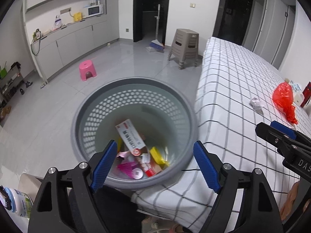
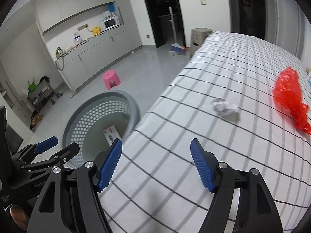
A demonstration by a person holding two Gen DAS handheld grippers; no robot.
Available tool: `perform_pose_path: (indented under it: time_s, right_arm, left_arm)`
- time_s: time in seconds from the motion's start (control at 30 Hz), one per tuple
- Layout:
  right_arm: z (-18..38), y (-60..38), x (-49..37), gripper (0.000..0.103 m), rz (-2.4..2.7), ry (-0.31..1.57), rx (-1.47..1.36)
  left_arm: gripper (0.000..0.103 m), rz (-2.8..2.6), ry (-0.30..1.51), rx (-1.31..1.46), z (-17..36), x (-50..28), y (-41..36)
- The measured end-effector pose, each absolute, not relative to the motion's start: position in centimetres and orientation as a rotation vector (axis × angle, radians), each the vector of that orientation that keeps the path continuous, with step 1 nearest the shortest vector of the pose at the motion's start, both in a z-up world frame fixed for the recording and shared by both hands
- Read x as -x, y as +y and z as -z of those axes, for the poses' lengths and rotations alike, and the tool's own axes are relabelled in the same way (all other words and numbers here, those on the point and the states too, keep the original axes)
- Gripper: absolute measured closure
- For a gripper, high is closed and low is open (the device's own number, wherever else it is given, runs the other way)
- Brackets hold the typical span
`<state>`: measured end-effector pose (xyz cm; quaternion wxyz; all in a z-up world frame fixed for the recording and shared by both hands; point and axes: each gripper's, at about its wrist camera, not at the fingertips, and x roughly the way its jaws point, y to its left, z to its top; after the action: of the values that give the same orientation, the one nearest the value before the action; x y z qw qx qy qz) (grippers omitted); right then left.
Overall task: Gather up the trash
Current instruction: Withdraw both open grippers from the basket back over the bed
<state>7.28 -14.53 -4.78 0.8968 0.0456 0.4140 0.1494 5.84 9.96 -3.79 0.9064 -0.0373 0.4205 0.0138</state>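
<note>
A grey perforated waste basket stands on the floor against the checked table. Inside lie a white and red carton, a yellow packet and other scraps. My left gripper hangs open over the basket with nothing between its blue pads. My right gripper is open above the table's near part, also empty; it shows at the right edge of the left wrist view. Further along the table lie a crumpled white paper and a red plastic bag.
A pink stool and stacked beige stools stand on the grey floor beyond the basket. A broom leans by a dark doorway. A counter with a microwave runs along the left wall. A white jar sits at the lower left.
</note>
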Motion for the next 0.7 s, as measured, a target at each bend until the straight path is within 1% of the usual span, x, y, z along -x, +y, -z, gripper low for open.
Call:
perform_pose_path:
  time_s: [0.2,0.37,0.7]
  right_arm:
    - [4.2,-19.0,-6.4,0.03,-0.225,0.838,-0.099]
    - [4.4,-23.0,-5.8,0.03,-0.146,0.841,-0.127]
    - [5.8,-31.5,-4.9,0.029,0.013,0.846,-0.198]
  left_arm:
    - [0.023,0.024,0.867,0.057,3.4,-6.7,6.5]
    - [0.019,0.064,0.849,0.038,2.7,-7.2,3.9]
    - [0.018,0.126,0.859,-0.006,3.0,-9.5,-1.5]
